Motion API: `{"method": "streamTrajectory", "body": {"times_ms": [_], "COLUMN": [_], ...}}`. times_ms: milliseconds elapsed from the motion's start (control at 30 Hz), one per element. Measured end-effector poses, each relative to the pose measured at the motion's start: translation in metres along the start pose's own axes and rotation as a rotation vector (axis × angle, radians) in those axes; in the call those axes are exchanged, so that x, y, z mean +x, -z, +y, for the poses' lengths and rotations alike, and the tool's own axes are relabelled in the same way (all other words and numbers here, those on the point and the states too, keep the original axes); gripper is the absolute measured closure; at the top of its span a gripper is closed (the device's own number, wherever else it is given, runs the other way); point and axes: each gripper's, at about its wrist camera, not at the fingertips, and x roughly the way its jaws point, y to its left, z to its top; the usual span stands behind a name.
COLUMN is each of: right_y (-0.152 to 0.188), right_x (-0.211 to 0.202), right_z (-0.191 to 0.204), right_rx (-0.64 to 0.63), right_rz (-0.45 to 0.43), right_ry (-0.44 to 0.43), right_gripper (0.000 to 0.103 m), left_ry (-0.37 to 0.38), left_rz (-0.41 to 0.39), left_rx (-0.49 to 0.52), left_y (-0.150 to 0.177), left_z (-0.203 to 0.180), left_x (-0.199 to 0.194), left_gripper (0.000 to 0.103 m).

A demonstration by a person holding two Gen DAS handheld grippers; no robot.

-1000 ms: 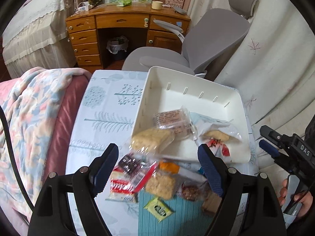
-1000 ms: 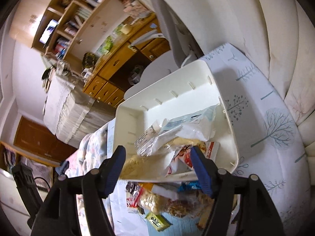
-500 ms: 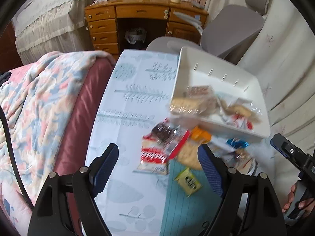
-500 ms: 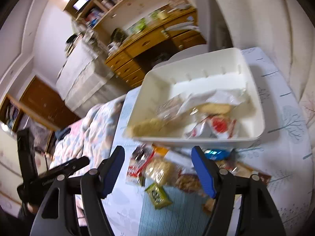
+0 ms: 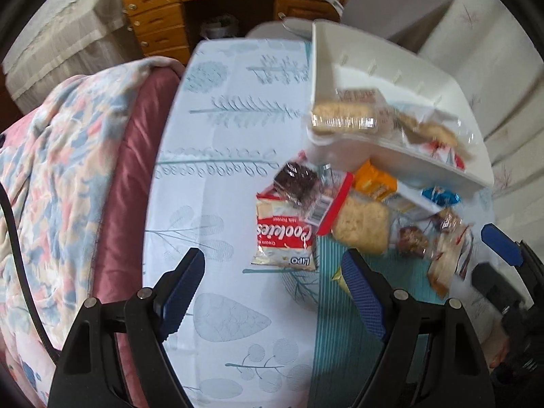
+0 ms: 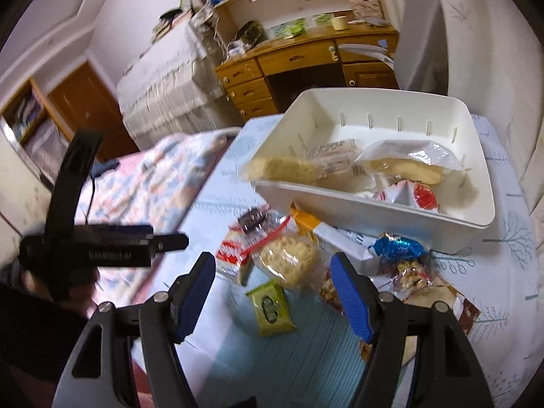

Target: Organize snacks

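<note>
While both grippers hang over the table with nothing in them, the snacks split into two lots: a few wrapped pieces already lie in the white bin [image 6: 391,217], and a loose heap sits on the patterned tablecloth [image 5: 217,156] just in front of its near wall. Left gripper [image 5: 272,289]: jaws apart, empty, above the cloth just short of the red-and-white cookie pack [image 5: 285,234]. Right gripper [image 6: 272,292]: jaws apart, empty, with the small green packet [image 6: 272,306] lying on the table between the fingers but untouched. Beside it are a pale puffed cake in clear wrap [image 6: 289,261], a blue foil sweet [image 6: 397,248] and an orange packet [image 6: 306,219] half tucked against the bin. Judgement on handling: all light, crinkly film, slippery and easily crushed; the puffed cake and cookies look brittle. Best hold is probably across the short width of a packet, or on a sealed end flap, with a gentle squeeze. The overlapping wrappers may drag a neighbour along.
</note>
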Motion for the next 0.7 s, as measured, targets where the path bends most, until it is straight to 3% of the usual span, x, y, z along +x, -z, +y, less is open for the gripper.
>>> {"method": "streamTrajectory", "body": {"times_ms": [467, 700], "right_y": [0.041, 0.059], "right_x": [0.057, 0.083], "right_z": [0.035, 0.040], "right_rx": [-0.118, -0.123], "right_rz": [0.164, 0.244], "right_ry": [0.181, 0.237], "right_gripper": [0.032, 0.032], "left_ry": [0.055, 0.059], "left_rz": [0.189, 0.226], "left_rx": [0.106, 0.105], "left_y": [-0.011, -0.021], "left_z": [-0.003, 0.000], "left_x": [0.073, 0.102], "left_gripper": [0.021, 0.021]}}
